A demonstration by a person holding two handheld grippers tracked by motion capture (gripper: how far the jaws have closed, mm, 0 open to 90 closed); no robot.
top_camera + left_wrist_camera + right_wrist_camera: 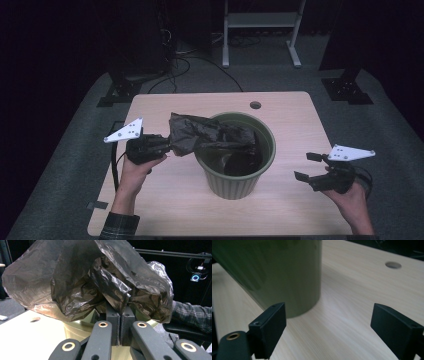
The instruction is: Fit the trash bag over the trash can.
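Left claw (167, 145) clamped on crumpled black plastic bag (200, 132) over round green plastic bin (235, 182) at centre frame, right claw (310, 166) apart, lower right, above pale wooden tabletop (285, 115)

- Setting: a lab or recording room, dark beyond the lit work area.
- Pale wooden counter (165, 107) with a cable hole (255, 105), standing on grey carpet (75, 145).
- Loose cables (180, 65), black stand bases (118, 93) and a white metal frame (260, 22) behind it.

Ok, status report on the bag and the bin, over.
Left tool shut on black bag, pulled over bin rim. Right tool open, holding nothing, beside bin. Nothing in the way.
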